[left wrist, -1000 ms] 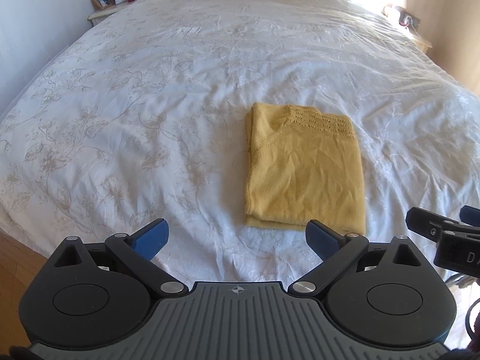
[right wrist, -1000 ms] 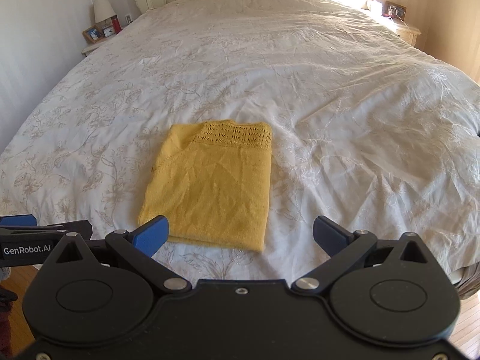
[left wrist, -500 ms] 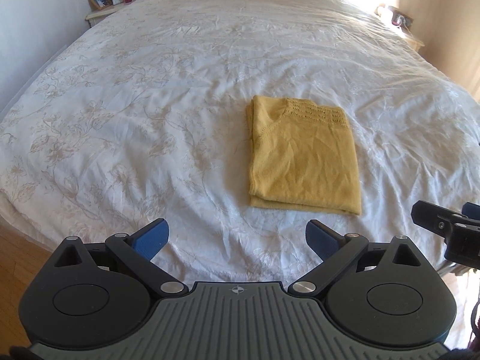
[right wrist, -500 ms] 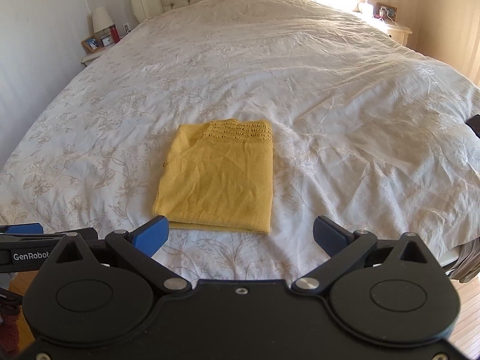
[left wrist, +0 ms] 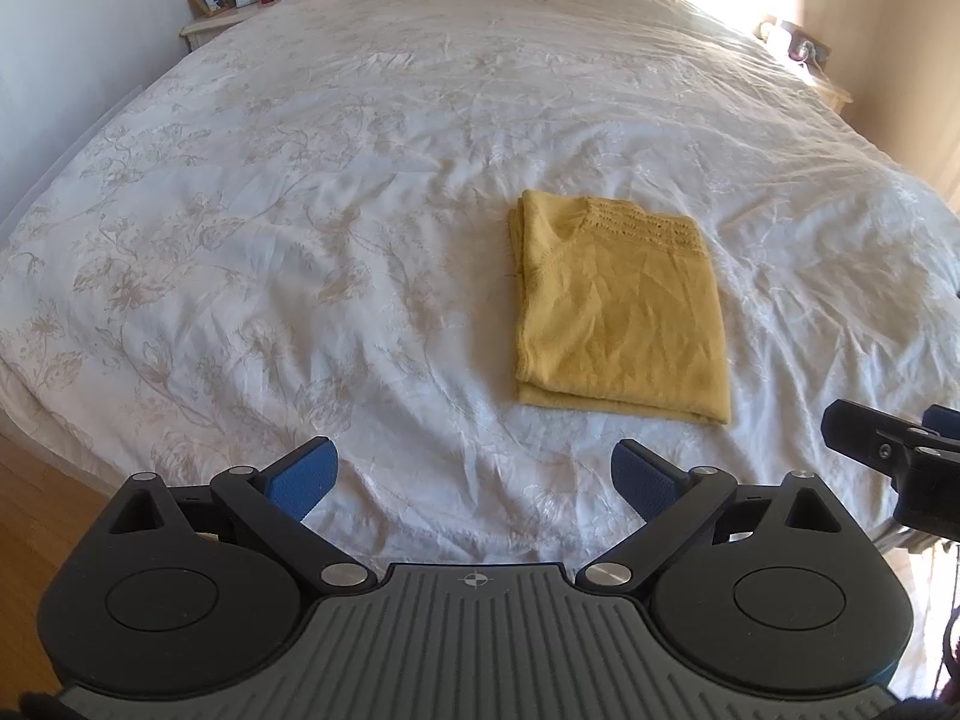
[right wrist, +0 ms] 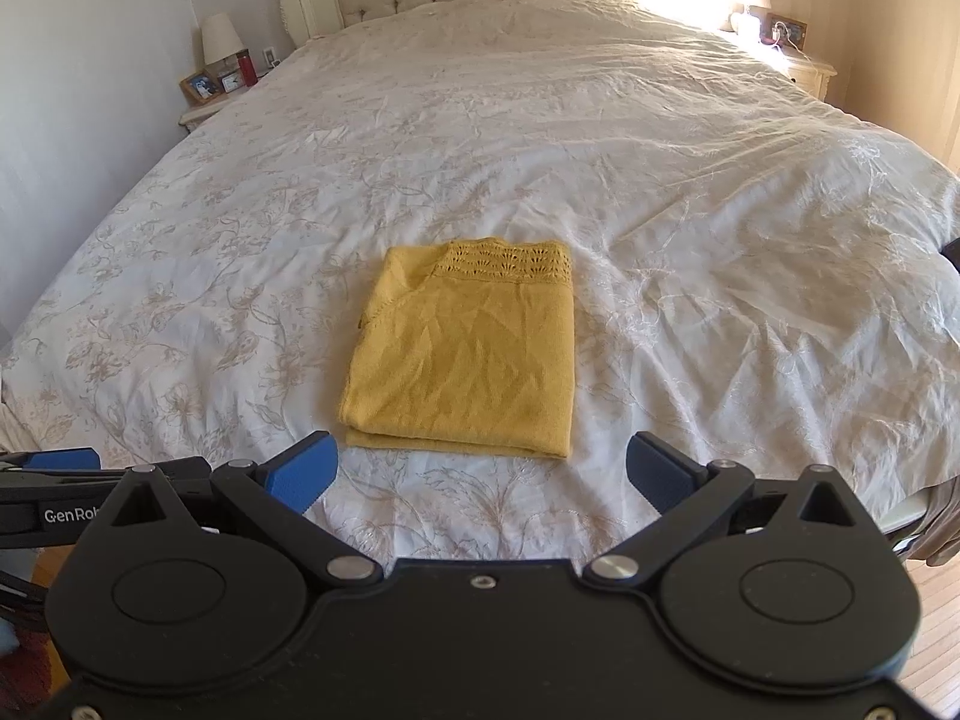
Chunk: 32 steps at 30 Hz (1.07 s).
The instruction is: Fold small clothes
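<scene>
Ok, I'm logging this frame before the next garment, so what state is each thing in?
Yellow top: folded into a flat rectangle, lying on the bed, untouched.
Bedspread: spread out, wrinkled.
Left gripper: jaws open, empty, short of the top.
Right gripper: jaws open, empty, short of the top.
Lamp: upright on the nightstand; cannot tell if lit.

White floral bed (right wrist: 660,180), folded yellow garment (right wrist: 468,354)

The yellow garment (right wrist: 468,354) is soft matt knit cloth with an openwork lace band. The bedspread (right wrist: 600,150) is crinkled white cloth, faintly sheened, with a floral pattern. Both claws are matt black plastic with textured blue pads (left wrist: 303,477) and shiny metal pivots.
</scene>
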{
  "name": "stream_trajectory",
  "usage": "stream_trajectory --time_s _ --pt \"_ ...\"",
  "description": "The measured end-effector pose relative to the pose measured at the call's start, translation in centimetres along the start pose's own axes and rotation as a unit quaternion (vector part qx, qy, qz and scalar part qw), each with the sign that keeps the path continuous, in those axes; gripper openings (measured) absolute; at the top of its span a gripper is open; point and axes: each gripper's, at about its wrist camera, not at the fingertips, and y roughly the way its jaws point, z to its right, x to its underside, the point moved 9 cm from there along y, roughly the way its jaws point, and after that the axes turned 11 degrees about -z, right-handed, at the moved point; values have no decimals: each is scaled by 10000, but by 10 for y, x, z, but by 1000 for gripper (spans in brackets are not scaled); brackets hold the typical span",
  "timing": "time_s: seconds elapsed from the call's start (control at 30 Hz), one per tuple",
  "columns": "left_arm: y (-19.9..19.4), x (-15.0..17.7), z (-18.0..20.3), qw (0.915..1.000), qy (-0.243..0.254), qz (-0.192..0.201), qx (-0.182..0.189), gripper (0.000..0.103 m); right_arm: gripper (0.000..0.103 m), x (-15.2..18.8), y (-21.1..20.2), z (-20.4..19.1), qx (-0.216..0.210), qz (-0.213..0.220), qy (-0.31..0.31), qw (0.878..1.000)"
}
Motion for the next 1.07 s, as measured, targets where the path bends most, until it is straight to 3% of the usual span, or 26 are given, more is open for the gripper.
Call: stream_trajectory --time_s 1.07 --pt "0 -1 -1 9999 76 16 68 100 102 0 -1 -9 -34 25 175 9998"
